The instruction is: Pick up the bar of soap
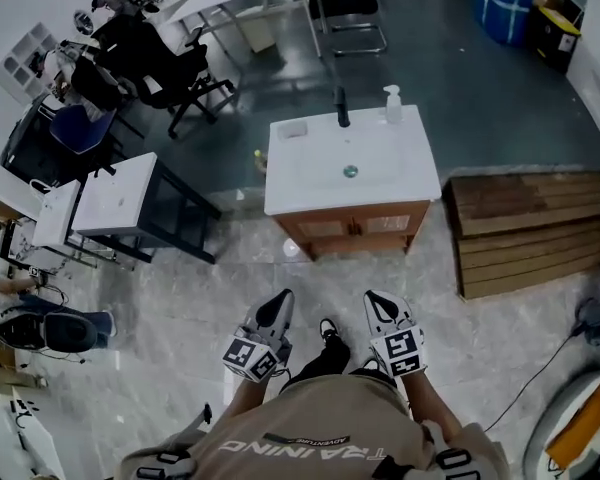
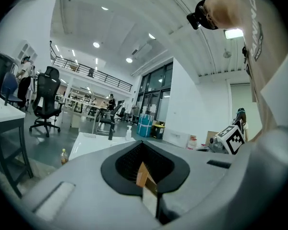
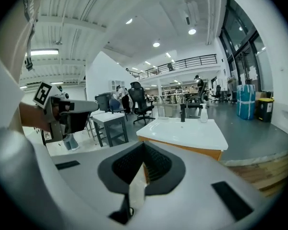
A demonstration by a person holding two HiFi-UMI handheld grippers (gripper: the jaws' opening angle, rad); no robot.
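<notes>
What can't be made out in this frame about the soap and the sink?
- Head view: the tray at the sink's back corner is too small to show whether soap lies in it.
- Left gripper view: the sink is far and seen nearly edge-on, so no tray or soap can be told.
- Right gripper view: the sink's back edge is tiny, so soap is not resolved.

Open-plan lab office: desks (image 1: 130, 193), swivel chairs (image 1: 170, 63), mezzanine railing (image 2: 91, 73), standalone washbasin (image 1: 350, 163).
</notes>
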